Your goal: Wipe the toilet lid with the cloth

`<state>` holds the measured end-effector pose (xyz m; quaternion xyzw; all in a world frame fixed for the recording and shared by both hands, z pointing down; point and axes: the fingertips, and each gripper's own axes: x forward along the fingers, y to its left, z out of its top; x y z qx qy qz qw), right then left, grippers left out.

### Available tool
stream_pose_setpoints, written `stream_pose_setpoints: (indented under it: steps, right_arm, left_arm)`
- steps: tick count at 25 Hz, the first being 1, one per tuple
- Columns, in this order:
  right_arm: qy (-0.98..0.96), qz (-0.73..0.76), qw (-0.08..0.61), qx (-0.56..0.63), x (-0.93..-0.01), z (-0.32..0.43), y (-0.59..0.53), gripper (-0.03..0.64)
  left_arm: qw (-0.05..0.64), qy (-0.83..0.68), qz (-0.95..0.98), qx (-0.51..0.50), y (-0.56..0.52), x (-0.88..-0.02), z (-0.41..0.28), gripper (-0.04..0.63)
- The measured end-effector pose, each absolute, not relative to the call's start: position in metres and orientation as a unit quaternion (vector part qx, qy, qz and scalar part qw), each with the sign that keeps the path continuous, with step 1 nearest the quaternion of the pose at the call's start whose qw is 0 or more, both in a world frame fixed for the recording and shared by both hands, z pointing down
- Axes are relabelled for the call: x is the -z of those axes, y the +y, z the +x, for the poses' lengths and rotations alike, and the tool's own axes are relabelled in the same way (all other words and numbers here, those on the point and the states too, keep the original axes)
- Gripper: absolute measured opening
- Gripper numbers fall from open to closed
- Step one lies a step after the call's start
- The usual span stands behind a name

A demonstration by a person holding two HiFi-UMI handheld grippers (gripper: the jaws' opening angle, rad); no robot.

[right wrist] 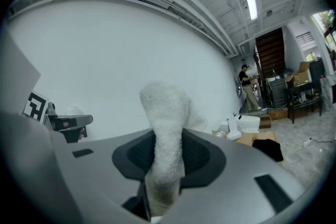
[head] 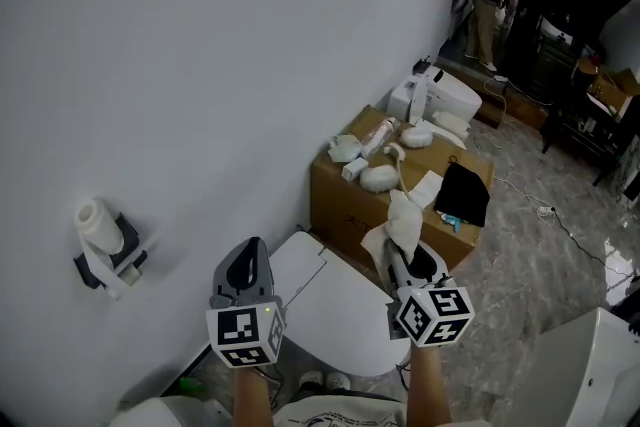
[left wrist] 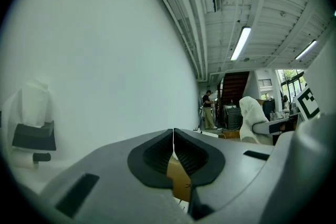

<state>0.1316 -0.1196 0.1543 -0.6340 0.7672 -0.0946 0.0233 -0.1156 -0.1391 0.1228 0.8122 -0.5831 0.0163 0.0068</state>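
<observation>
right gripper (right wrist: 168,157): jaws clamped on the white cloth (right wrist: 164,113), which sticks up from between them | cloth: by the far right edge of the closed toilet lid (head: 335,300), contact unclear | left gripper (left wrist: 174,150): jaws together, empty | lid's near edge hidden behind both grippers' marker cubes

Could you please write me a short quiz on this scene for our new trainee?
1. True or false: the left tool grips the white cloth.
2. The black fabric lies on: A) the cardboard box, B) the toilet lid, C) the floor.
3. Fill in: the toilet paper roll hangs on the ___.
Key: 1 false, the right tool holds it and the left tool is shut and empty. 2 A. 3 wall.
</observation>
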Motion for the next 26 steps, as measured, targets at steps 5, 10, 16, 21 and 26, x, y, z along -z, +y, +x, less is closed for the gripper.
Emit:
stream_pose_setpoints:
  steps: [5, 10, 16, 21, 26]
  right_arm:
    - [0.768, -0.633, 0.019, 0.093, -0.1542, 0.1304, -0.1185, 0.107]
    - [0.767, -0.635, 0.019, 0.091, -0.1540, 0.1303, -0.1186, 0.107]
    - [0.765, -0.637, 0.020, 0.091, -0.1536, 0.1342, -0.1176, 0.109]
    - [0.764, -0.639, 0.020, 0.092, -0.1552, 0.1359, -0.1165, 0.109]
    - [0.763, -0.639, 0.020, 0.090, -0.1543, 0.1383, -0.1165, 0.108]
  left_arm:
    - [0.008, -0.584, 0.812, -0.017, -0.1386, -0.1226, -0.1172, 0.009]
    - [0.008, -0.582, 0.813, -0.017, -0.1405, -0.1237, -0.1177, 0.009]
    - [0.008, -0.581, 0.814, -0.018, -0.1403, -0.1239, -0.1135, 0.009]
    - [0.009, -0.579, 0.815, -0.020, -0.1397, -0.1264, -0.1118, 0.009]
    - [0.007, -0.579, 0.815, -0.019, -0.1404, -0.1255, -0.1094, 0.009]
